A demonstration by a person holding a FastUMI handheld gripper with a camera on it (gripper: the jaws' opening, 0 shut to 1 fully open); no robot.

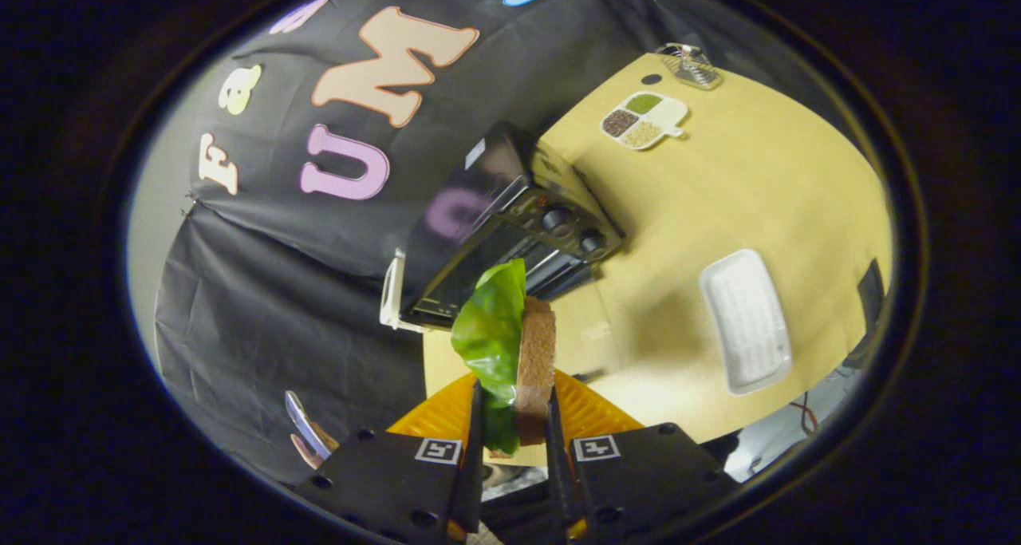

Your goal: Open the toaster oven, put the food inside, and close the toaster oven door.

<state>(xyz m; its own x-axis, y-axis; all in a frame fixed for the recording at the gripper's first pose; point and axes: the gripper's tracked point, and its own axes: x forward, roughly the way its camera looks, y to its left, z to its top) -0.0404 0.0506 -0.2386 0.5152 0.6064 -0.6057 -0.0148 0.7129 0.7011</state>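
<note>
My gripper (pixel 512 425) is shut on the food, a slice of brown bread (pixel 536 361) with a green lettuce leaf (pixel 492 329) pressed against it, held on edge between the two fingers. Beyond the fingers stands the black toaster oven (pixel 510 226) on the tan table (pixel 742 202). Its glass door seems to hang open toward me, partly hidden by the lettuce. Two knobs (pixel 574 232) sit on its front panel.
An orange ribbed plate (pixel 590 413) lies under the fingers. A white rectangular tray (pixel 746 321) rests to the right. Farther back lie a divided dish of grains (pixel 644 120) and a small wire rack (pixel 692 66). A white object (pixel 391 294) sits beside the oven.
</note>
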